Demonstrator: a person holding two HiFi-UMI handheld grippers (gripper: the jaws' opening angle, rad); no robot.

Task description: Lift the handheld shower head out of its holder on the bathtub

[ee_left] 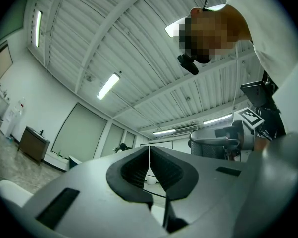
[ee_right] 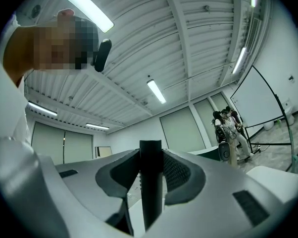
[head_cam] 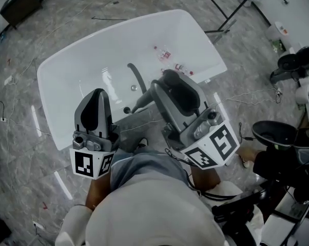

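Clamping shower head point(head_cam: 136, 75), right tool point(ee_right: 151, 160)

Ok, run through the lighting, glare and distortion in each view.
Head view: even light, wide-angle bend, pale glare streaks on the bathtub and glossy floor. Left gripper view: round fisheye frame with black corners, ceiling strip lights blown out. Right gripper view: same frame, bright strip light, the shower handle between the jaws nearly black.

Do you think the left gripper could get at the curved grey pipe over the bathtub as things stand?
Probably yes: the left gripper is shut and empty, and nothing lies between it and the pipe.
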